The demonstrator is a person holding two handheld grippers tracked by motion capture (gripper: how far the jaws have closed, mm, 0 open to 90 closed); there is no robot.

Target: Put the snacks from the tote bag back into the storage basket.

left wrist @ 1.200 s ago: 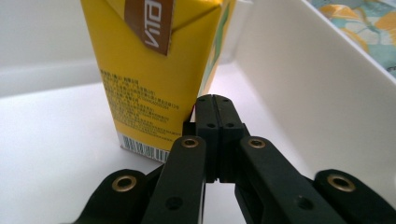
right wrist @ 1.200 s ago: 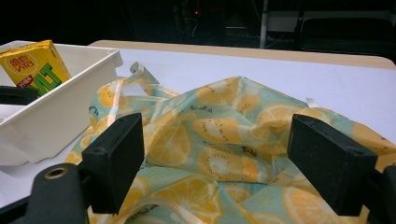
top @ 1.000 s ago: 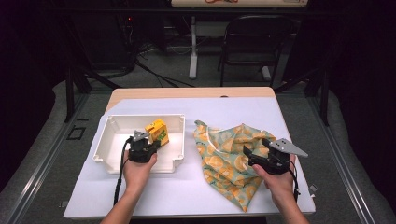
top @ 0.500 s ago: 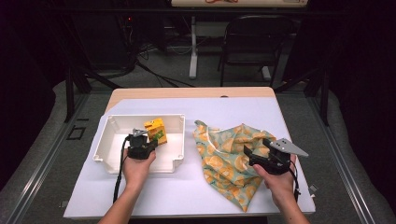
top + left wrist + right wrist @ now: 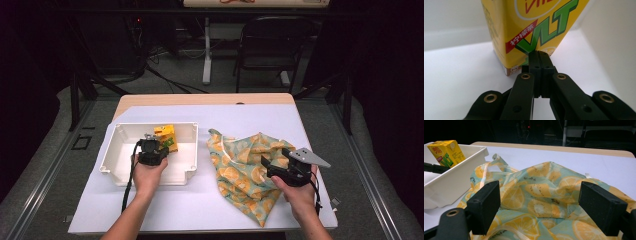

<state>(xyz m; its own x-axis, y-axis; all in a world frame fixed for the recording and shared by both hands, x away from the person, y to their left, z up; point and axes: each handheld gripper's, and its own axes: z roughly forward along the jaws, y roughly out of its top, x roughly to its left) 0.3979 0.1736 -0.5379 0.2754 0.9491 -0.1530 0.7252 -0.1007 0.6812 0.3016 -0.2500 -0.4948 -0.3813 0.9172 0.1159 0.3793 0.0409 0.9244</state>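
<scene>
Left gripper (image 5: 152,150): matte black jaws pressed flat together, nothing between them. In the left gripper view the tips (image 5: 539,58) sit right at the lower front face of the carton (image 5: 531,30); contact can't be told. Hand (image 5: 146,172) holds it from behind, cable trailing down along the wrist.

Carton: small box, glossy printed card, yellow w/ green letters and a red band; sharp folded edges. Stands tilted in the far right part of the bin (image 5: 112,150), base on the bin floor.

Bin: white hard plastic, rectangular, rounded corners, flat lip round the top, smooth inside walls. Sits on the left half of the table (image 5: 260,117).

Right gripper (image 5: 272,167): jaws spread wide, blocky black pads w/ a dull, slightly grainy face. Grey three-cornered plate on top. Pads hover over the cloth bag (image 5: 245,172), one each side of a raised fold in the right gripper view (image 5: 541,195); not pinching it.

Bag: thin soft fabric, pale green w/ orange and lemon slice print, crumpled into loose folds, pale strap loops at the bin-side end. Lies on the right half of the table, just beside the bin, not touching as far as I can see.

Table: smooth white sheet over a light wood top, wood strip bare at the far edge.
</scene>
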